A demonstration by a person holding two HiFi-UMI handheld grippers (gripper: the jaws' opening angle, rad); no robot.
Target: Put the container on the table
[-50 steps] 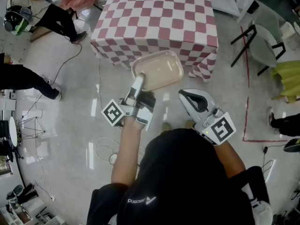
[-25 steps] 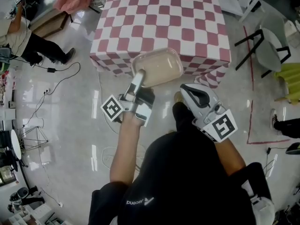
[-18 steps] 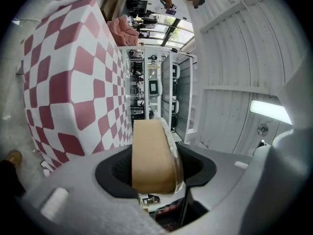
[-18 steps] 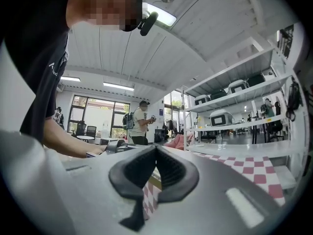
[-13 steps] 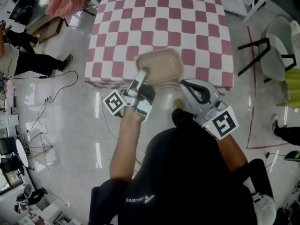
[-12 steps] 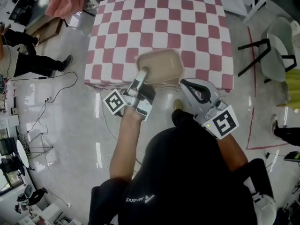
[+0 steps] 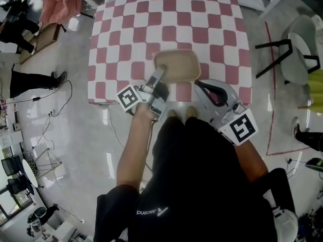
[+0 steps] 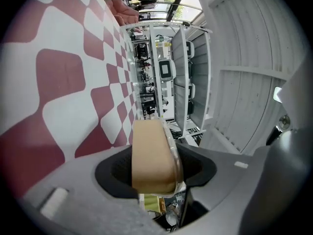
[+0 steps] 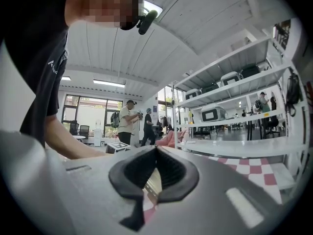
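A tan rectangular container (image 7: pixel 176 65) with a clear lid hangs over the near part of the red-and-white checked table (image 7: pixel 166 14). My left gripper (image 7: pixel 160 75) is shut on its near left rim. In the left gripper view the container (image 8: pixel 150 153) sits edge-on between the dark pads of that gripper (image 8: pixel 155 169), with the checked cloth (image 8: pixel 54 77) to the left. My right gripper (image 7: pixel 200 83) hovers at the table's front edge, just right of the container and apart from it. Its pads meet, holding nothing, in the right gripper view (image 9: pixel 155 173).
A grey chair (image 7: pixel 298 49) and a red tape line (image 7: pixel 271 84) lie on the floor to the right. A pink cloth (image 7: pixel 55 4) and a person's legs (image 7: pixel 30 79) are at the left. Shelving (image 8: pixel 166 72) stands beyond the table.
The person has walked up to the table. The container, held in the left gripper, has gone from in front of the table's edge to above its near part. The right gripper came along.
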